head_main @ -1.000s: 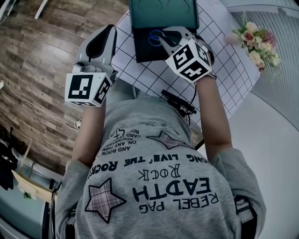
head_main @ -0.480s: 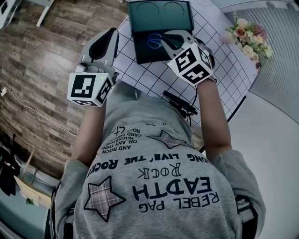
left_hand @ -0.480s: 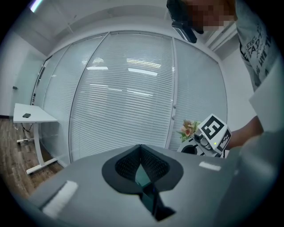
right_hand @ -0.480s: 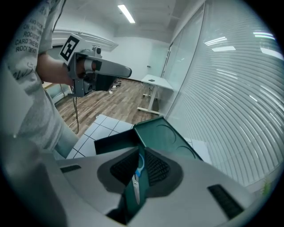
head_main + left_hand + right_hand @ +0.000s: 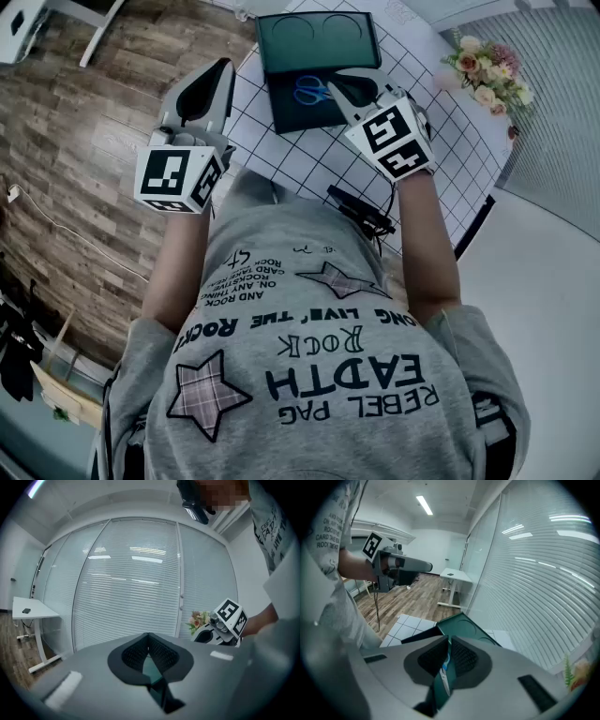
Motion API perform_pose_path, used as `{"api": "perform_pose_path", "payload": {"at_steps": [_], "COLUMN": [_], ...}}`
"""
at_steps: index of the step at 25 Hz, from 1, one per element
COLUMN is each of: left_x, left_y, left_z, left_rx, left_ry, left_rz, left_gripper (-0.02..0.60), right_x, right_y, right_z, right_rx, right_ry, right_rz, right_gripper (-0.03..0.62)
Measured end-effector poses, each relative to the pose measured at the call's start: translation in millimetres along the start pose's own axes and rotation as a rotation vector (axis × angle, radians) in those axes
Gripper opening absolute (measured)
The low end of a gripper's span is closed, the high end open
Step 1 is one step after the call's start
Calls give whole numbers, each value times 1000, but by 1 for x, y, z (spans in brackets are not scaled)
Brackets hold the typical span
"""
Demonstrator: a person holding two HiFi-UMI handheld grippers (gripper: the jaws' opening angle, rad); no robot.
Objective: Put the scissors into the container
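The blue-handled scissors [image 5: 309, 91] lie flat inside the dark green container [image 5: 281, 28] on the gridded table. My right gripper [image 5: 349, 82] hangs above the container's near right side, tilted down. In the right gripper view its jaws [image 5: 449, 641] have just been closing to a narrow slit with nothing between them; the scissors [image 5: 445, 670] show through it, lying in the container [image 5: 464, 625] below. My left gripper [image 5: 220, 70] is held near level over the table's left edge, its jaws [image 5: 149, 637] together and empty.
A bunch of flowers [image 5: 483, 66] stands at the table's far right. The gridded cloth [image 5: 309, 159] hangs toward the person. A black device [image 5: 361, 211] is clipped at the person's chest. Wood floor lies to the left, with a white desk [image 5: 457, 576] beyond.
My right gripper has lifted and drawn back from the scissors, which stay lying in the container. My left gripper has risen a little.
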State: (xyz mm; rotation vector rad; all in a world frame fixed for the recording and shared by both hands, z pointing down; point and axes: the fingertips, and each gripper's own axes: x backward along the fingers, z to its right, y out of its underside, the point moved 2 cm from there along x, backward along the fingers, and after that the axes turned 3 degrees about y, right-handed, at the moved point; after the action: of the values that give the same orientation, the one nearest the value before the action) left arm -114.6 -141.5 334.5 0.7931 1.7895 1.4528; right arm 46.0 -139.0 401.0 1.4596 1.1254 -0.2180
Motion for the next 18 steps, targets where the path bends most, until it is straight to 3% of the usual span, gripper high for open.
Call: {"api": "perform_pose_path", "payload": {"at_steps": [18], "left_x": [0], "left_y": [-37], "left_z": [18], "left_rx": [-95], "left_ry": [49], "left_rz": [32], "left_gripper": [11], "right_x": [78], "right_y": [-19], "right_z": [31], "right_rx": [-266], "right_ry": [135], "right_rz": [269], "right_gripper": [26]}}
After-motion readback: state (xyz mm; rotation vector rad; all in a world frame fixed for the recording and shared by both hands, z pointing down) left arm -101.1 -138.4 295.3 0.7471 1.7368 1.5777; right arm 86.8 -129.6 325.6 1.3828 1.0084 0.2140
